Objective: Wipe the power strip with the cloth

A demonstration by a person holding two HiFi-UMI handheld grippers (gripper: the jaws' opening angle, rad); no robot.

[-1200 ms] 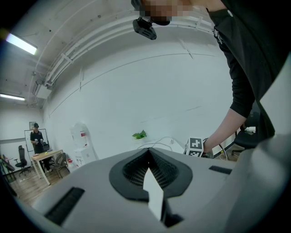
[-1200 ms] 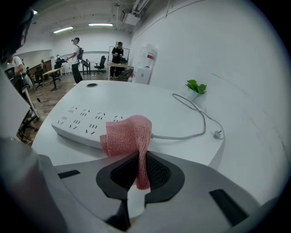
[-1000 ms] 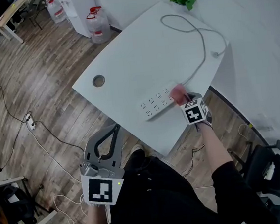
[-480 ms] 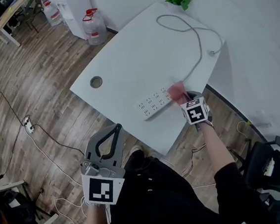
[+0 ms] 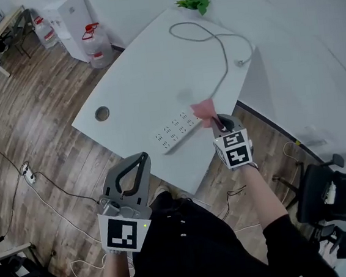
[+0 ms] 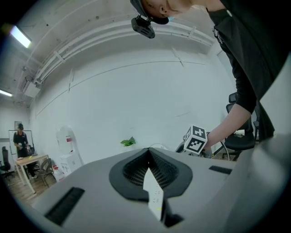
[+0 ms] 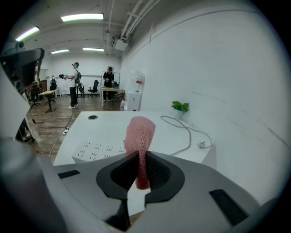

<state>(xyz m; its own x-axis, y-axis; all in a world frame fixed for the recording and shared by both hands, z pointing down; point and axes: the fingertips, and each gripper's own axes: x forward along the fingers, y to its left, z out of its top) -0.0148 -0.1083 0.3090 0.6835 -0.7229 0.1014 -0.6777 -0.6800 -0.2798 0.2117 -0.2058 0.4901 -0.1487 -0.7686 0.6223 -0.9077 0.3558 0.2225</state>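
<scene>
Jaws of two grippers, one per hand. Left gripper (image 5: 139, 160): jaws pressed together on nothing, held low beside the person's torso (image 5: 196, 243), off the tabletop (image 5: 141, 70) and over the wooden floor (image 5: 46, 160). One white power strip (image 5: 175, 130), long and with its sockets facing up, lies near the tabletop's near corner. One pink knitted cloth (image 5: 203, 109), bunched, sits over the strip's right end. Right gripper (image 5: 216, 121): jaws clamped on the cloth's lower part, forearm (image 5: 262, 199) stretched forward. One grey cable (image 5: 220, 50) loops toward the far corner, where one green plant (image 5: 190, 1) stands.
</scene>
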